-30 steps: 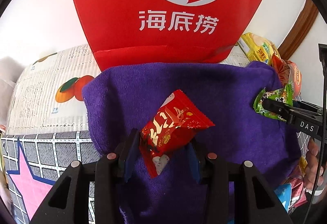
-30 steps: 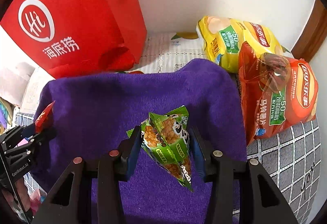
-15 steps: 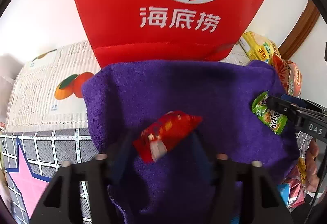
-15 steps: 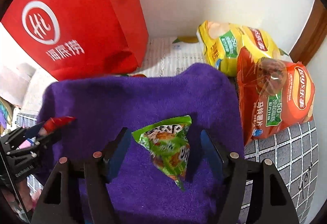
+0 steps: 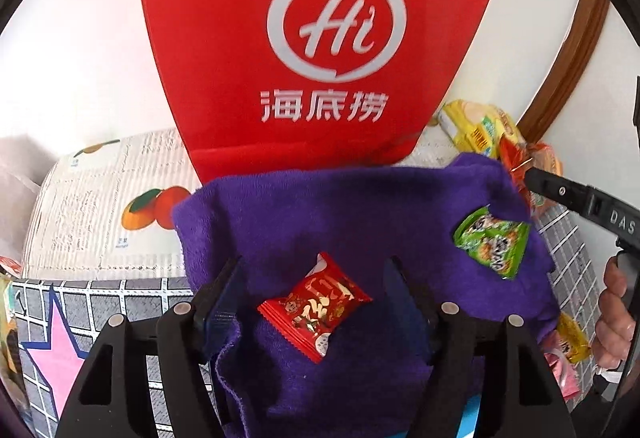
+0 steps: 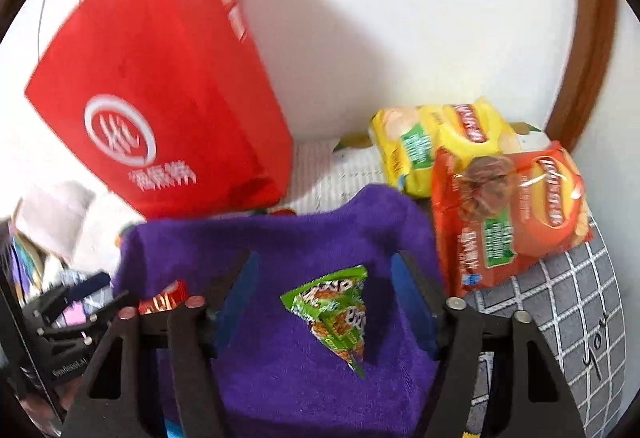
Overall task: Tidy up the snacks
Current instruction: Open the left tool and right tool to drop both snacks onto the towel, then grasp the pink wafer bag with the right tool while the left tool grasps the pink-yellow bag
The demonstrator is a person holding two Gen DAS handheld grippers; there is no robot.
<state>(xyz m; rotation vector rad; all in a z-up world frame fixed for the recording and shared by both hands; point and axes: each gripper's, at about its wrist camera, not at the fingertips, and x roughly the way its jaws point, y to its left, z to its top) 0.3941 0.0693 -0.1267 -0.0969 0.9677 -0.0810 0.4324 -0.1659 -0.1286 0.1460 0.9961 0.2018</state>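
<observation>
A small red snack packet (image 5: pixel 316 306) lies on the purple towel (image 5: pixel 340 214), between the wide-open fingers of my left gripper (image 5: pixel 314 292). It also shows at the left in the right wrist view (image 6: pixel 164 302). A green snack packet (image 6: pixel 336 314) lies on the towel (image 6: pixel 280 242) between the open fingers of my right gripper (image 6: pixel 326 292); it shows in the left wrist view (image 5: pixel 492 242) too. Both grippers are empty.
A tall red paper bag (image 5: pixel 320 50) stands behind the towel against the white wall. A yellow chip bag (image 6: pixel 436 142) and an orange chip bag (image 6: pixel 508 214) lie at the back right. More small packets (image 5: pixel 568 342) lie at the right edge.
Both grippers opened and let go of their packets, which now lie on the towel. Both grippers have drawn back and up a little.
</observation>
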